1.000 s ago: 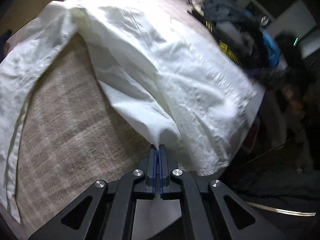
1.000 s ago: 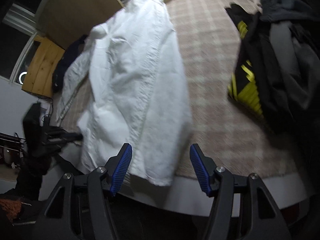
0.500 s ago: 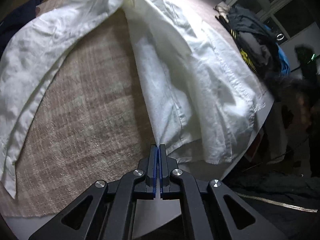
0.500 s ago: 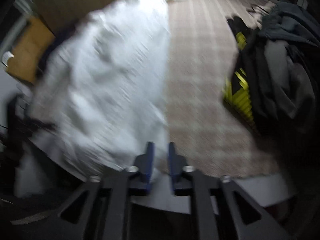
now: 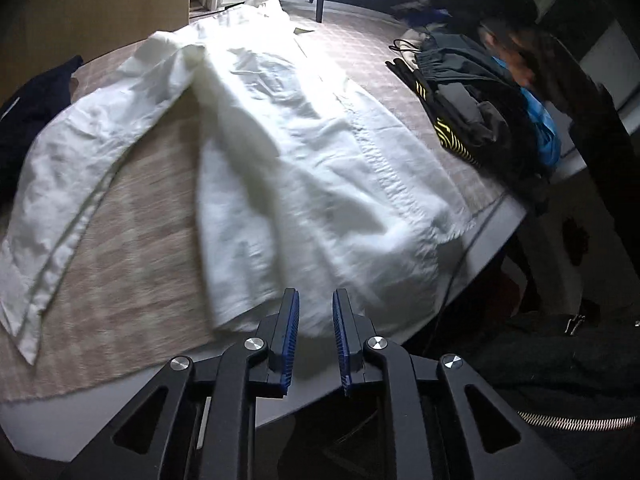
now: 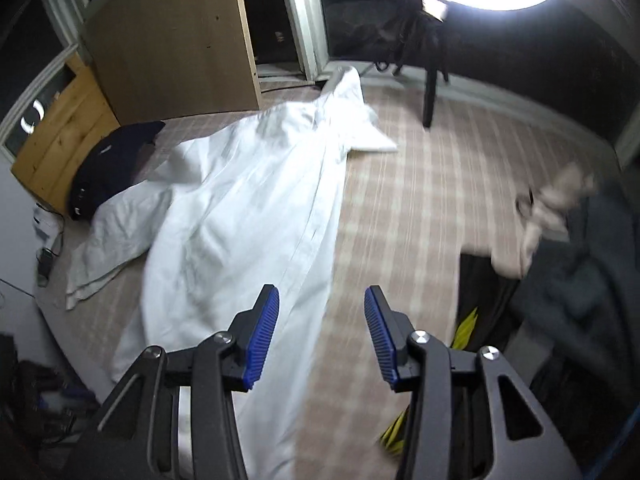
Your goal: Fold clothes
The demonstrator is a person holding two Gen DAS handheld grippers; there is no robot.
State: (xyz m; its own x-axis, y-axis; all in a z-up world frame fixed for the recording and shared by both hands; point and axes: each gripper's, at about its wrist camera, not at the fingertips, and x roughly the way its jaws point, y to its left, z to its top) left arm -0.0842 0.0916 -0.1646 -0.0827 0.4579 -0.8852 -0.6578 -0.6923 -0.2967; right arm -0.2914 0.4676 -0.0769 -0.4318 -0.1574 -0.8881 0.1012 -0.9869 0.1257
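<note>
- While both tongs hung over the near edge of the counter, the white long-sleeved cotton shirt (image 5: 304,168) lay spread on the beige checked cloth (image 5: 132,240), collar toward the far edge and hem at the near edge, partly drooping over it.
- Its long axis ran from near edge to far edge, roughly in line with the fingers of both tongs, so the garment lay straight ahead of the left tongs (image 5: 316,320) and ahead and to the left of the right tongs (image 6: 322,328).
- One sleeve (image 5: 76,176) stretched out toward the counter's left edge; the other could not be made out.
- The left tongs stood narrowly parted and held nothing, just short of the hem; it looked the nearer of the two to the cloth.
- The right tongs stood wide apart and empty, above the shirt's right border (image 6: 316,240) and bare cloth.
- A heap of dark clothes with a yellow-striped piece (image 5: 476,120) sat by the right edge, apart from the shirt; a dark navy garment (image 6: 108,168) lay at the far left corner.
- Half a second earlier the left tongs had been clamped on the hem and the right tongs nearly closed; both had since let go, and the shirt had settled flatter.
- Judging by this, spreading seemed finished and folding the sleeve inward looked the likely next step.
</note>
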